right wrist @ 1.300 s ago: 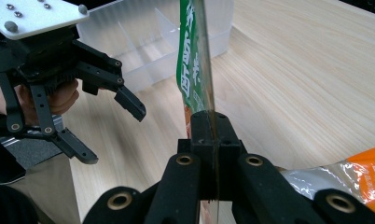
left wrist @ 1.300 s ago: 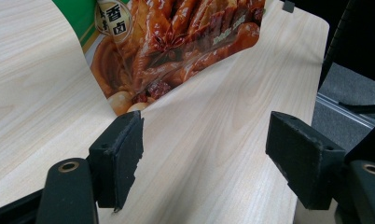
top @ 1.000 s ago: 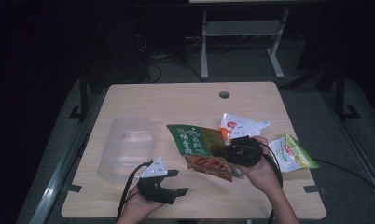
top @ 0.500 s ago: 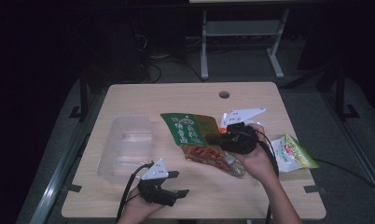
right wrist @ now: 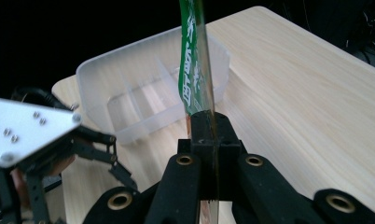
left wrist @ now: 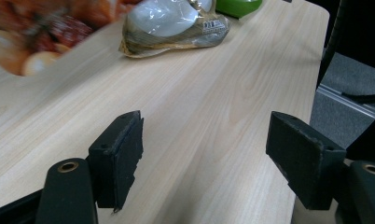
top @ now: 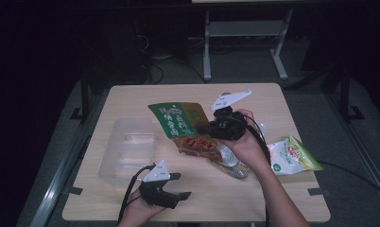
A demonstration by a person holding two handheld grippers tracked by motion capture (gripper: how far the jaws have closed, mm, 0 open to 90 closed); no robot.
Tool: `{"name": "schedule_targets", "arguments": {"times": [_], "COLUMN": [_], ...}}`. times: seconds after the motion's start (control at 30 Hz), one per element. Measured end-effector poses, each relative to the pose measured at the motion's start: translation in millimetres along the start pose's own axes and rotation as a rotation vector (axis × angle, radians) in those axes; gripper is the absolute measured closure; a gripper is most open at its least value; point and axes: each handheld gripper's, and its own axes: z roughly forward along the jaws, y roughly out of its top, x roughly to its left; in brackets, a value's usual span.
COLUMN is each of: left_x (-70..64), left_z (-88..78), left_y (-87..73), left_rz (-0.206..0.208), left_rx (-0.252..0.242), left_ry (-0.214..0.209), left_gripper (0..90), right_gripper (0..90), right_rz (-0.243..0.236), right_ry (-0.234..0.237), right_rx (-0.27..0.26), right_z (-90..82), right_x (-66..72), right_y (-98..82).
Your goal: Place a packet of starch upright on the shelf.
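Observation:
My right gripper (top: 211,128) is shut on the edge of a green and orange snack bag (top: 178,124) and holds it in the air over the middle of the table. In the right gripper view the bag (right wrist: 195,70) stands edge-on, pinched between the two pads of the right gripper (right wrist: 209,128). A clear plastic tray (top: 107,161) with dividers lies on the table at the left, with its near wall (right wrist: 143,126) just beyond the held bag. My left gripper (top: 171,191) rests near the front edge; in its own view the left gripper (left wrist: 204,163) is open over bare wood.
A packet with a clear window (top: 233,166) lies on the table under the right hand, also seen as the packet (left wrist: 176,23) ahead of the left gripper. A green and white bag (top: 292,156) lies at the right edge. Dark floor and a metal stand lie beyond the table (top: 273,99).
The right gripper has risen and shifted left toward the tray, lifting the snack bag off the table. The left gripper has stayed put.

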Motion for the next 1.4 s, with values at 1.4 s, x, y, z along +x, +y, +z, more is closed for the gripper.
{"name": "schedule_targets", "arguments": {"times": [1.4], "left_x": [-16.2], "left_z": [-4.7], "left_y": [-6.5], "left_rz": [0.06], "left_rx": [0.022], "left_ry": [-0.014], "left_gripper": [25.5], "right_gripper": [89.5], "right_rz": [-0.047], "right_ry": [0.047], "right_rx": [-0.002], "right_z": [68.5], "right_x": [9.6], "right_y": [90.5]}}
